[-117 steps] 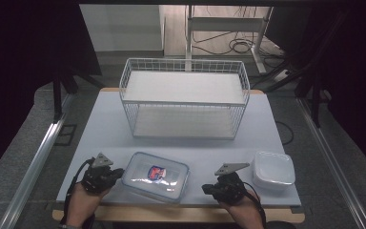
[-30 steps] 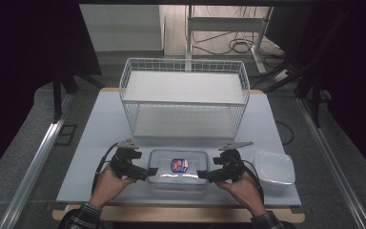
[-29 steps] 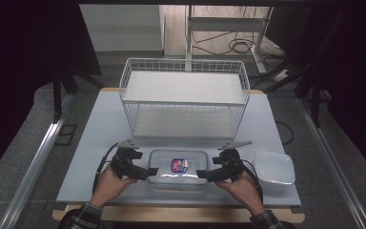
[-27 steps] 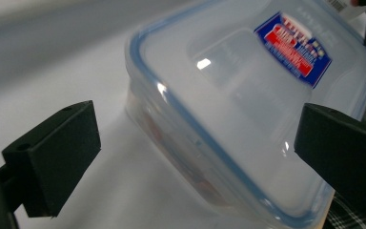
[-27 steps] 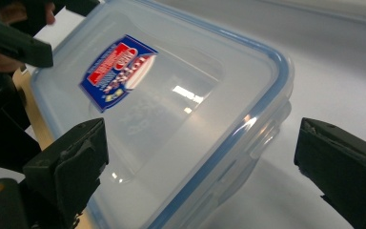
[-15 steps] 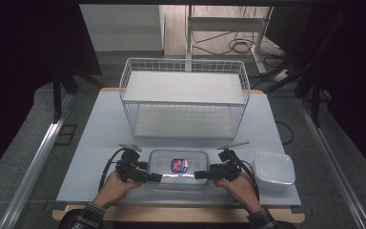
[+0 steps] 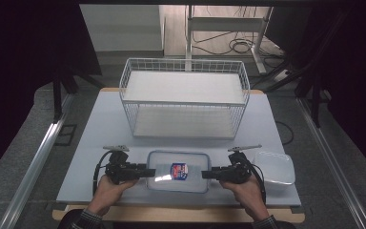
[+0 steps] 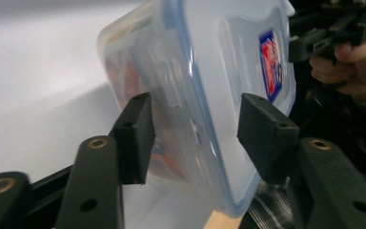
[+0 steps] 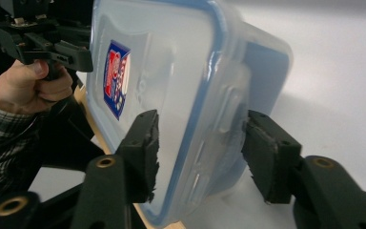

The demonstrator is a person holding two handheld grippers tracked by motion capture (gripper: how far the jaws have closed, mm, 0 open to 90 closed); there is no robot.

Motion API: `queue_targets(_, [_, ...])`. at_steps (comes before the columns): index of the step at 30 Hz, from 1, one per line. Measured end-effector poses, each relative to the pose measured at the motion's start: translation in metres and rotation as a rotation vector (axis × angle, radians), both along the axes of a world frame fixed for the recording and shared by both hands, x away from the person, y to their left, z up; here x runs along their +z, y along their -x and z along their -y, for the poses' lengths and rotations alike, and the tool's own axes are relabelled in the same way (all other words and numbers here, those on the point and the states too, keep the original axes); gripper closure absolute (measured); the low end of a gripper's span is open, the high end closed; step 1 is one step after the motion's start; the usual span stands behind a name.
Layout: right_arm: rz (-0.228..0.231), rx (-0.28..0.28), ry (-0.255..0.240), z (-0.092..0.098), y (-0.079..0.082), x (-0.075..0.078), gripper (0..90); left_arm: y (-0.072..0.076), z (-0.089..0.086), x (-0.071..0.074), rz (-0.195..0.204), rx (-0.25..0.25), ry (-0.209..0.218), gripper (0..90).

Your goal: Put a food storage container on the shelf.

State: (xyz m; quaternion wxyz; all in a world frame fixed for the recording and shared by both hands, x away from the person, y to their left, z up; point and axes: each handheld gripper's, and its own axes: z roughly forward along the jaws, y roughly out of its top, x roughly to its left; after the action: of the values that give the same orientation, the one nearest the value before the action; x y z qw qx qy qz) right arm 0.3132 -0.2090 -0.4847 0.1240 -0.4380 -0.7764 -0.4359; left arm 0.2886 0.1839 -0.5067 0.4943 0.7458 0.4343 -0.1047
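My left tongs and right tongs have just been closing and now clamp the left and right ends of the lidded plastic container, which sits at the near edge of the bench, near the wire basket.

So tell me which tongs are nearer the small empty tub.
Right. The right tongs sit just left of the small empty tub, gripping the lidded container; the left tongs hold its far end.

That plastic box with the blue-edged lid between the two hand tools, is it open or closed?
Closed. The lid sits flat on the plastic box, its blue rim running unbroken round the edge, and the side latch lies folded down against the wall.
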Motion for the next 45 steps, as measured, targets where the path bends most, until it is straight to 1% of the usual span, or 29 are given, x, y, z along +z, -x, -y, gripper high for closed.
queue_targets(1, [0.0, 0.0, 0.0, 0.0, 0.0, 0.0, 49.1, 0.0, 0.0, 0.0, 0.0, 0.0, 0.0, 49.5])
queue_targets(2, [0.022, -0.018, 0.004, -0.001, 0.002, 0.003, 50.3, 0.001, 0.001, 0.002, 0.023, 0.011, -0.007, 50.1])
queue_targets(3, [0.029, -0.024, 0.006, -0.001, 0.003, 0.004, 50.4, 0.001, 0.001, 0.002, 0.027, 0.016, -0.006, 50.4])
queue_targets(7, [0.045, -0.043, -0.002, -0.002, 0.005, 0.004, 50.7, 0.001, 0.0, 0.002, 0.032, 0.028, 0.007, 51.3])
queue_targets(8, [0.055, -0.046, 0.0, -0.002, 0.005, 0.004, 50.7, 0.001, 0.0, 0.002, 0.032, 0.035, 0.012, 51.7])
queue_targets(10, [0.088, -0.05, 0.015, -0.004, 0.007, 0.006, 50.5, 0.001, 0.0, 0.003, 0.032, 0.04, 0.009, 52.0])
queue_targets(14, [0.104, -0.055, 0.017, -0.005, 0.006, 0.007, 50.4, 0.0, -0.001, 0.004, 0.036, 0.045, 0.013, 52.3])
queue_targets(15, [0.111, -0.056, 0.016, -0.005, 0.006, 0.008, 50.4, -0.001, -0.001, 0.007, 0.042, 0.044, 0.015, 52.3])
queue_targets(16, [0.133, -0.056, 0.015, -0.006, 0.006, 0.012, 50.4, -0.001, -0.002, 0.009, 0.049, 0.042, 0.018, 52.5])
queue_targets(22, [0.172, -0.054, 0.006, -0.008, 0.002, 0.025, 50.3, -0.005, -0.004, 0.024, 0.081, 0.052, 0.015, 52.5])
queue_targets(23, [0.179, -0.054, 0.002, -0.008, 0.001, 0.027, 50.3, -0.005, -0.004, 0.024, 0.081, 0.052, 0.015, 52.5])
queue_targets(24, [0.186, -0.054, 0.0, -0.008, -0.001, 0.03, 50.3, -0.006, -0.004, 0.03, 0.091, 0.055, 0.012, 52.5])
queue_targets(27, [0.203, -0.056, -0.008, -0.008, -0.004, 0.038, 50.1, -0.009, -0.004, 0.04, 0.11, 0.055, 0.006, 52.6])
queue_targets(28, [0.208, -0.057, -0.011, -0.008, -0.005, 0.04, 50.1, -0.01, -0.004, 0.045, 0.12, 0.055, 0.006, 52.6])
queue_targets(30, [0.225, -0.057, -0.016, -0.007, -0.009, 0.048, 50.0, -0.011, -0.003, 0.048, 0.124, 0.057, 0.005, 52.8])
queue_targets(31, [0.235, -0.055, -0.016, -0.007, -0.011, 0.052, 49.9, -0.013, -0.003, 0.055, 0.134, 0.056, 0.002, 52.9])
queue_targets(35, [0.258, -0.056, -0.018, -0.007, -0.016, 0.065, 49.9, -0.018, -0.003, 0.067, 0.156, 0.065, 0.005, 52.9])
queue_targets(40, [0.28, -0.053, -0.027, -0.008, -0.024, 0.079, 49.9, -0.025, -0.004, 0.083, 0.182, 0.07, -0.001, 52.8])
queue_targets(45, [0.305, -0.057, -0.032, -0.009, -0.032, 0.095, 49.9, -0.034, -0.005, 0.099, 0.199, 0.074, 0.005, 52.8])
